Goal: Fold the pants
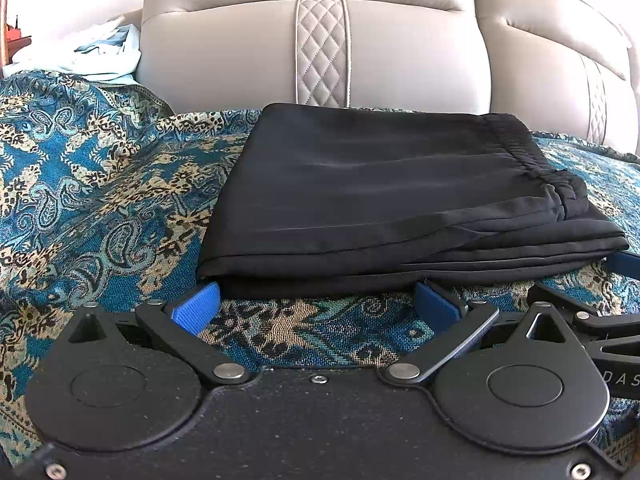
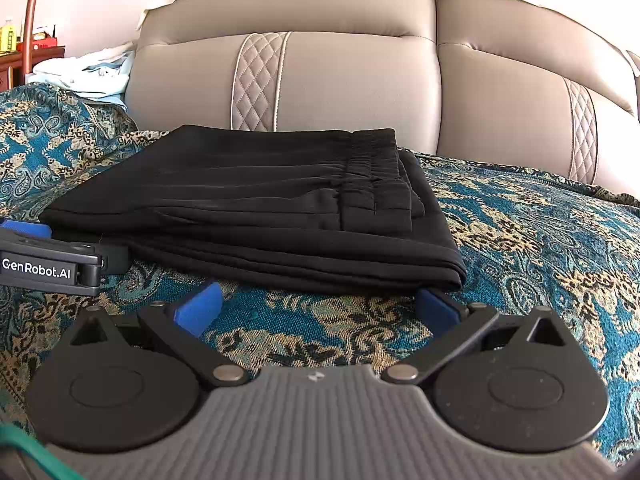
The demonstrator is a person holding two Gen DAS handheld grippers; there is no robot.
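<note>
A: Left wrist view, bottom first. The left claw [image 1: 316, 300] is spread wide, blue pads [image 1: 196, 306] apart, holding nothing. Both tips sit right at the near edge of the black pants [image 1: 384, 196]; can't tell if they touch.

B: Right wrist view, same story. The right claw [image 2: 318, 306] is wide open and empty. Its right pad [image 2: 436, 308] is tucked at the lower right corner of the pants [image 2: 256, 208], its left pad [image 2: 198, 308] just short of the hem.

A: Each claw shows in the other view too: the right one at the right edge of the left view [image 1: 624, 260], the left one at the left edge of the right view [image 2: 24, 228].

B: Pants are folded into a flat stacked rectangle, mid-frame in both views. Elastic waistband [image 2: 372, 172] lies on top toward the right side.

A: They lie on a teal and gold paisley blanket [image 1: 88, 184] covering the seat.

B: Behind them, the beige leather sofa back [image 2: 348, 84] with a quilted diamond strip [image 2: 256, 84]. Upper left of the frame, a heap of pale cloth [image 2: 88, 72], and a wooden cabinet [image 2: 16, 64] at the far left edge.
</note>
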